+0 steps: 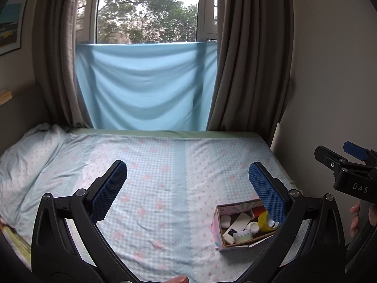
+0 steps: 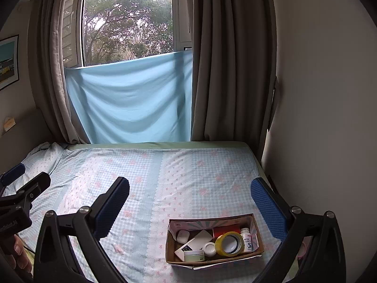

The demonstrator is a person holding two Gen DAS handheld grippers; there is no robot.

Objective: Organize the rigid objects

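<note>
A bed (image 2: 146,179) under a pale blue checked and flowered sheet fills the room below a curtained window (image 2: 127,23), and the only things on it sit in one open cardboard box (image 2: 256,235) toward the bed's right side, near the wall. The box lies with its long axis across the bed, left to right, and appears low between the two blue pads of the right gripper (image 2: 189,198), which hangs above and short of it with its jaws spread wide and nothing between them. The left gripper (image 1: 187,179), likewise spread wide and empty, points at bare sheet; from it the box (image 1: 218,224) lies low and off to the right, partly behind its right pad. By that reckoning the right gripper is the nearer and better lined up for a reach into the box, a move forward and down. Packed inside, touching one another, are a yellow tape roll (image 2: 229,244) lying flat, a white flat case (image 2: 202,237), a white pill bottle (image 2: 246,240) lying on its side at the right end, a red packet (image 2: 222,231) at the back wall, a pale green jar (image 2: 194,255) at the front, a small white pebble-shaped case (image 2: 182,235) and a small round white lid (image 2: 209,248). Nothing rigid lies loose on the sheet in either view, so the sorting looks either finished or about to start from the box
</note>
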